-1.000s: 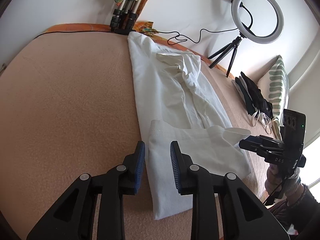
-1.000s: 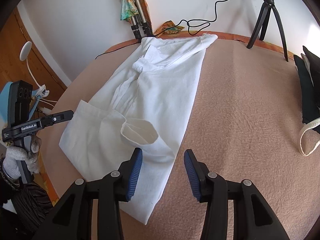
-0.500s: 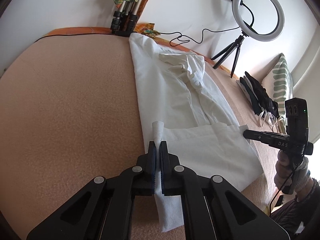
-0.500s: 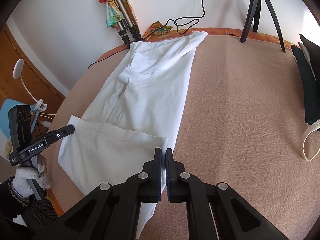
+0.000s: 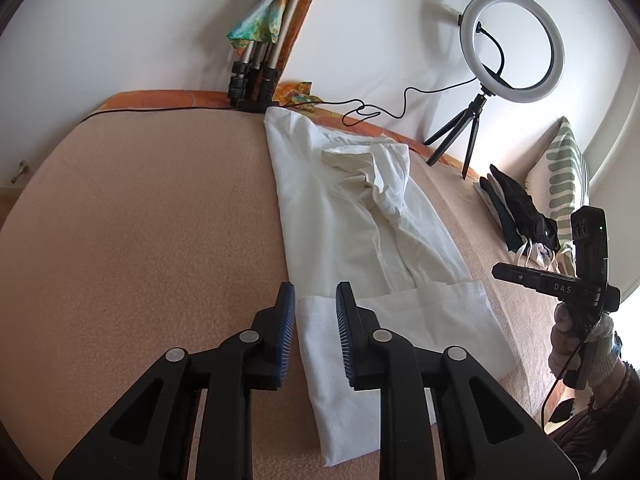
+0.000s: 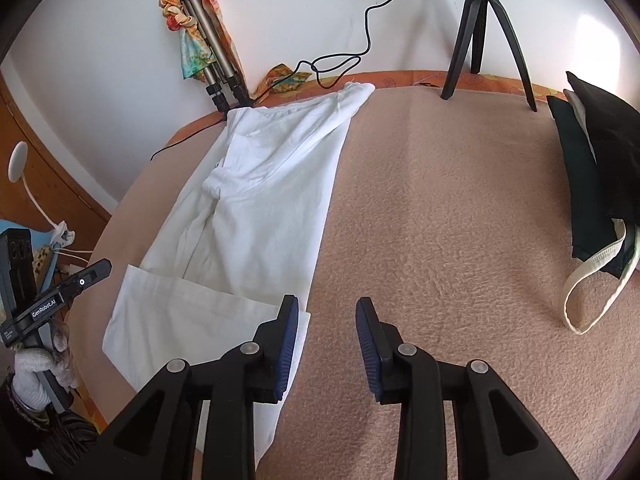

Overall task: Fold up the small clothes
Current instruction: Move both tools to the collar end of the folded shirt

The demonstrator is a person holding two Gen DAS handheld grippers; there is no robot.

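A bed covered with a peach fleece blanket (image 6: 460, 220) carries everything. On it lies a long white garment (image 6: 256, 208), its near end folded up over itself. At the far edge stands a small black tripod (image 6: 484, 36) — and at the right side rests a pile of dark cloth (image 6: 596, 168).

Both wrist fisheyes looked low, close across bed (image 5: 140, 220) toward wall: left from white garment's (image 5: 352, 216) left edge, right from its opposite edge. Shared: garment (image 6: 260, 200), folded tripod (image 5: 256, 68).
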